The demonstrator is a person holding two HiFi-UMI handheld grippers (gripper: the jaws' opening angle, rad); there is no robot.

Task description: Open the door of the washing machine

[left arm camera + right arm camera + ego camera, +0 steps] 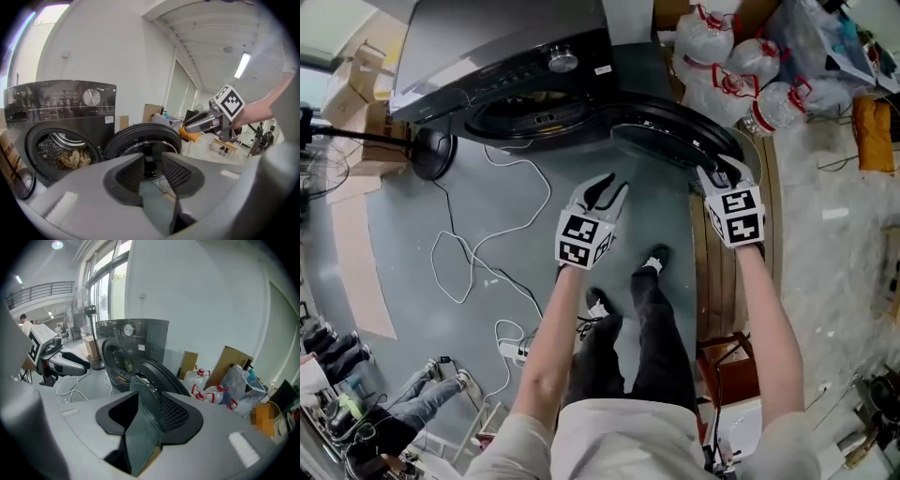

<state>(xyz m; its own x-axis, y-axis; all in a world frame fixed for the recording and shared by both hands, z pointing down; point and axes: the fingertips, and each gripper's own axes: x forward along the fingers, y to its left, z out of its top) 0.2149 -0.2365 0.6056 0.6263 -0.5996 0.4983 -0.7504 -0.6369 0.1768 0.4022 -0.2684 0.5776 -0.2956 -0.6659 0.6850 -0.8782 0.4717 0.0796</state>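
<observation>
The washing machine (502,56) stood at the far side of the grey floor, and its round door (675,136) was already swung wide open to the right. Some laundry (70,159) lay inside the drum. The left gripper (607,192) hung in front of the machine, jaws apart with nothing between them. The right gripper (724,173) was at the outer rim of the door, its jaws also apart. The rim lay in the gap, close beside one pad, but it was not clamped. A white cable (478,253) lay on the floor.
</observation>
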